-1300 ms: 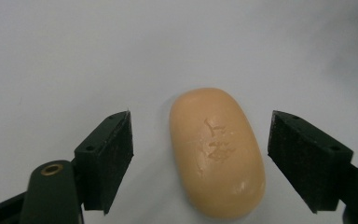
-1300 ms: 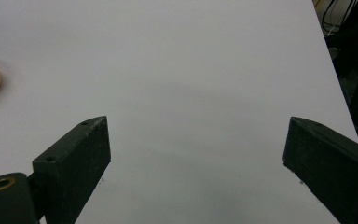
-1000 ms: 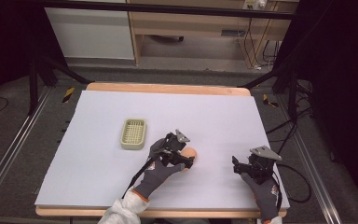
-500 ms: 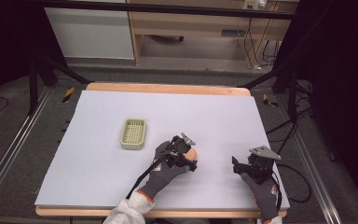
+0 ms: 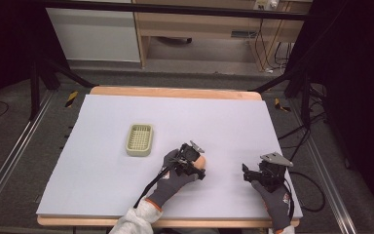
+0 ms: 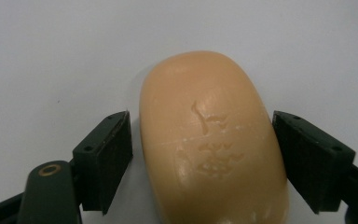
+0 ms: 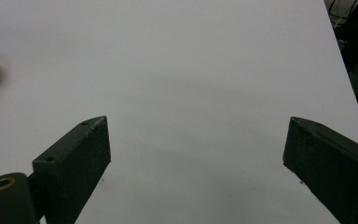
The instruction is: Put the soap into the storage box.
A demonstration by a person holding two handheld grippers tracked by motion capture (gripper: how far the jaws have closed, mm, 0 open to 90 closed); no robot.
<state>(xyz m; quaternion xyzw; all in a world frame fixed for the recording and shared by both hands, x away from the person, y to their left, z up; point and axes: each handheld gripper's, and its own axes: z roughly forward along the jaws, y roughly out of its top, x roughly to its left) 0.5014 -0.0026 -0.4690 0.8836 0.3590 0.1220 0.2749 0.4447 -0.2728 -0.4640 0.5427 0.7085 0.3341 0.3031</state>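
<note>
The soap bar (image 6: 214, 140) lies flat on the white table (image 5: 102, 185), right of the soap dish (image 5: 140, 139), straddled but ungripped by our open left gripper (image 6: 200, 154), while our right gripper (image 7: 196, 158) idles wide open and empty.

obstacles: soap dish (image 5: 140, 139) left-centre, soap bar (image 6: 214, 140) between left jaws | free: table (image 5: 272, 126) bare beyond right gripper (image 7: 196, 158)
</note>
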